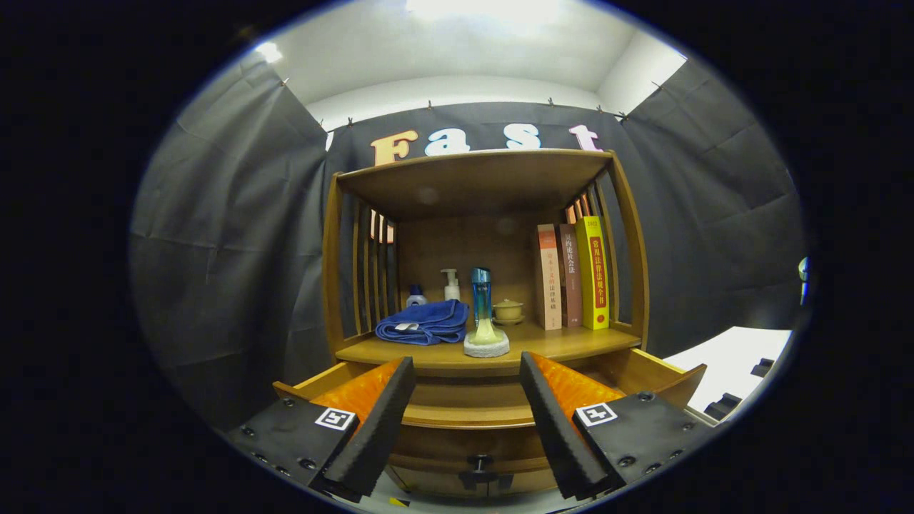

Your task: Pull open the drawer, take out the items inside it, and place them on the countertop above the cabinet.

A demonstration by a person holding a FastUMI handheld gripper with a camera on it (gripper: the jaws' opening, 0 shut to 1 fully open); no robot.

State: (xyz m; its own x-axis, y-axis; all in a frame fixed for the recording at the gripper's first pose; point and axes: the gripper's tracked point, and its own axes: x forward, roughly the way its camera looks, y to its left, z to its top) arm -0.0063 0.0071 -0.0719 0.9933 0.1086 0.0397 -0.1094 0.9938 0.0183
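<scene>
Two gripper (468, 421) fingers apart, empty | drawer (471, 414) pulled out | drawer's inside hidden

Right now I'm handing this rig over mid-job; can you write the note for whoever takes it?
Hand-held gripper: fingers open, holding nothing, poised above the drawer.
Drawer: pulled open below the countertop; its inside is hidden from here, so check it for items.
Countertop: carries a blue towel, a blue bottle on a round coaster, a small lidded cup, a pump bottle and three books.
Done: drawer opened.
Left: take out whatever remains and set it on the countertop.
</scene>
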